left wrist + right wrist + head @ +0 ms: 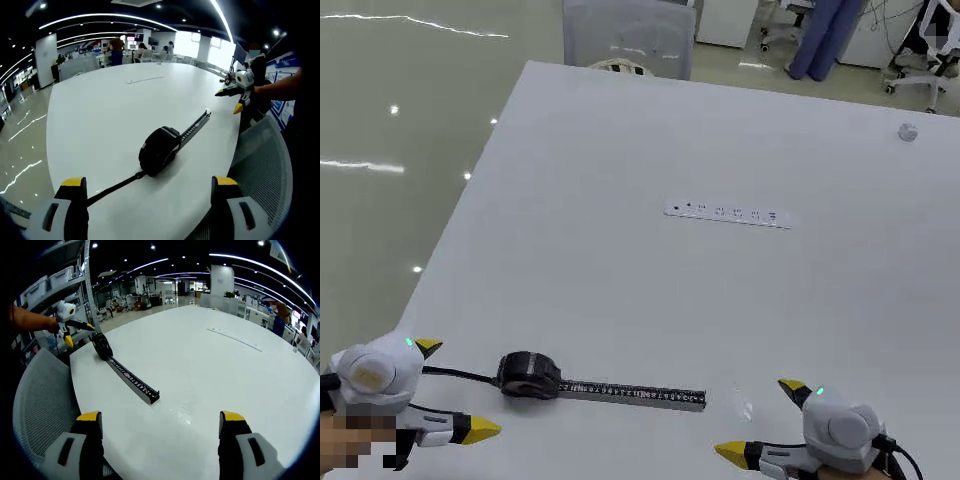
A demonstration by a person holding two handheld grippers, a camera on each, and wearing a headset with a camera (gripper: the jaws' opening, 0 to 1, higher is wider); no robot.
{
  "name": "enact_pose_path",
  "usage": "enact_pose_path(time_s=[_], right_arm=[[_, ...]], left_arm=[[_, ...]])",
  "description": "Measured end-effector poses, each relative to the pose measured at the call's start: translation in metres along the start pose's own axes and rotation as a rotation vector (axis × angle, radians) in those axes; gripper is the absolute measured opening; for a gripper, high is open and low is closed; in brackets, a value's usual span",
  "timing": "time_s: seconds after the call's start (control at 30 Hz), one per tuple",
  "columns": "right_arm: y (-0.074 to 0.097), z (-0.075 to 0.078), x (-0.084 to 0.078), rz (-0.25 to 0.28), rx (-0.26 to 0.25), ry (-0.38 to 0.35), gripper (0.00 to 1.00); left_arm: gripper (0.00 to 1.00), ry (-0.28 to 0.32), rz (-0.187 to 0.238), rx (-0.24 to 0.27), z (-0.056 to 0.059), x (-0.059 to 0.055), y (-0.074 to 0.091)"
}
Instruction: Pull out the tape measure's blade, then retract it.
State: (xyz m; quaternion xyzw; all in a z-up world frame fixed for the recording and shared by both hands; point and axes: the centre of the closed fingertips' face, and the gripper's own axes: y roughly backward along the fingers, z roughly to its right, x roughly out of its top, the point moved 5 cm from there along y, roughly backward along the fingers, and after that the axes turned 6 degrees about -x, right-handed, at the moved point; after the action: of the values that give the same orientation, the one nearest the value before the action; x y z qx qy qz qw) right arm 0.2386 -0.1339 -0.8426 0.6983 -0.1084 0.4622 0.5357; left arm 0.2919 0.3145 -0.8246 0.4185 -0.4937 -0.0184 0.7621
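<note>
**Blade out, grippers off:** a black round-bodied tape measure (529, 375) lies by the near edge of the white table (670, 290), toward its left corner.

Its dark numbered blade (630, 395) runs parallel to that edge. The free end points at the right gripper (761, 419) and away from the left gripper (457, 388), which sits just beside the tape measure. Both grippers gape wide and grasp nothing. The pull-out looks done, with retraction apparently next. That would call for the left gripper to steady the tape measure while the blade is released and fed home.
</note>
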Motion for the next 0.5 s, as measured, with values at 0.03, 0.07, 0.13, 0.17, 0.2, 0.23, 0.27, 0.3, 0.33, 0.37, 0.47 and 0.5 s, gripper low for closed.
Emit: enact_pose_path(time_s=[0.03, 0.07, 0.13, 0.17, 0.2, 0.23, 0.27, 0.3, 0.33, 0.37, 0.47, 0.5], right_arm=[[0.004, -0.001, -0.001, 0.007, 0.002, -0.020, 1.00], [0.010, -0.004, -0.001, 0.023, 0.009, -0.030, 1.00], [0.021, -0.009, 0.000, 0.053, -0.005, -0.024, 1.00], [0.025, -0.010, 0.000, 0.061, -0.017, -0.025, 1.00], [0.029, -0.011, -0.001, 0.064, -0.025, -0.029, 1.00], [0.033, -0.010, -0.005, 0.063, -0.036, -0.034, 1.00], [0.035, -0.008, -0.007, 0.074, -0.047, -0.042, 1.00], [0.038, -0.008, -0.008, 0.079, -0.054, -0.051, 1.00], [0.040, -0.008, -0.010, 0.078, -0.057, -0.055, 1.00], [0.043, -0.007, -0.014, 0.077, -0.064, -0.062, 1.00], [0.049, -0.008, -0.024, 0.067, -0.086, -0.061, 1.00], [0.051, -0.007, -0.027, 0.060, -0.095, -0.049, 1.00]], left_arm=[[1.00, 0.035, 0.018, 0.004, 0.002, -0.002, 0.004], [1.00, 0.084, 0.022, -0.014, 0.006, -0.005, 0.010], [1.00, 0.058, 0.073, 0.012, 0.009, -0.001, 0.020], [1.00, 0.046, 0.081, 0.024, 0.010, -0.001, 0.024], [1.00, 0.045, 0.077, 0.027, 0.012, -0.003, 0.027], [1.00, 0.045, 0.069, 0.029, 0.015, -0.006, 0.031], [1.00, 0.040, 0.069, 0.037, 0.016, -0.007, 0.033], [1.00, 0.029, 0.078, 0.047, 0.016, -0.008, 0.036], [1.00, 0.027, 0.088, 0.051, 0.017, -0.008, 0.038], [1.00, 0.039, 0.097, 0.049, 0.018, -0.009, 0.040], [1.00, 0.029, 0.102, 0.062, 0.017, -0.014, 0.045], [1.00, 0.026, 0.101, 0.066, 0.016, -0.016, 0.047]])
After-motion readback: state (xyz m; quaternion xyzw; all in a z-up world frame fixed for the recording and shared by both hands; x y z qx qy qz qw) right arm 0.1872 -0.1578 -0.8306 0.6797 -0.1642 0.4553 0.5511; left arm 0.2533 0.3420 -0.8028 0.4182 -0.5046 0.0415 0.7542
